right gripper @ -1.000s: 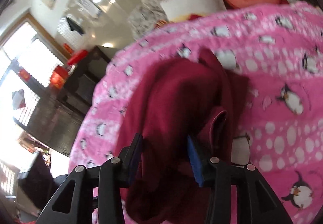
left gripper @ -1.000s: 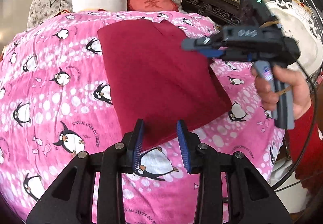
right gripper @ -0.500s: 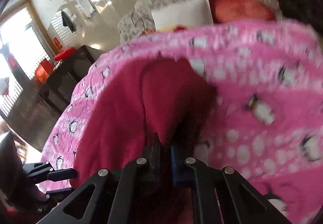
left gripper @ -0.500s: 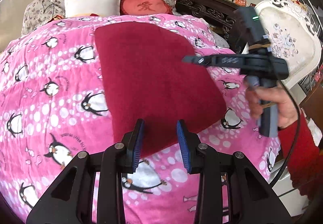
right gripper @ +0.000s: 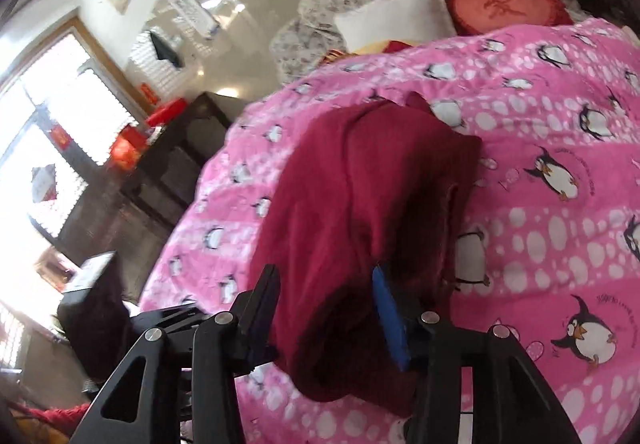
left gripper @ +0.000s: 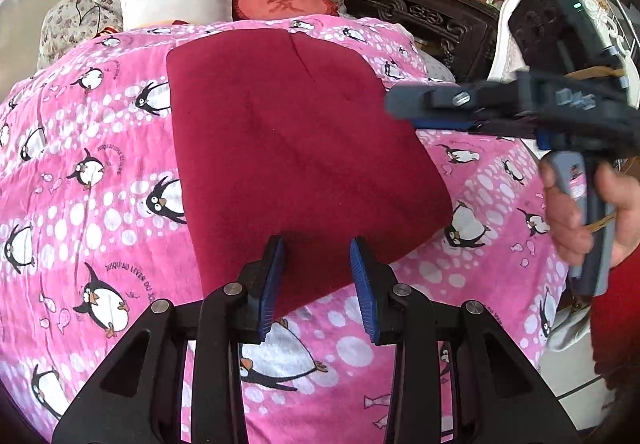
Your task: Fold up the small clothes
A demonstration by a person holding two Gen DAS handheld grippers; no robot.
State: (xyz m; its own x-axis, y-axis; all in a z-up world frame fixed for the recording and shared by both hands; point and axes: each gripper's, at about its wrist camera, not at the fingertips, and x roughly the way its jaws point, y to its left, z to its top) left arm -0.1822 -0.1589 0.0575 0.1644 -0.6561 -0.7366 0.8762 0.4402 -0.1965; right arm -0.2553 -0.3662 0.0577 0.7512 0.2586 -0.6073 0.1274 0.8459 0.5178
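Your left gripper [left gripper: 316, 284] hovers with jaws spread, pinching nothing. The folded red garment [left gripper: 288, 148] lies on the pink penguin blanket [left gripper: 80, 204] — long axis toward twelve o'clock. Your right gripper [right gripper: 326, 308], jaws opening around its edge, is nearer.

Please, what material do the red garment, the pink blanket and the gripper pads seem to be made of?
Red garment: probably fleece or brushed knit; matte, fuzzy, soft folds.
Pink blanket: likely plush printed fleece; slightly napped, penguin print, no sheen.
Pads of the left gripper: seemingly blue rubber or soft plastic; fine ribs, matte.
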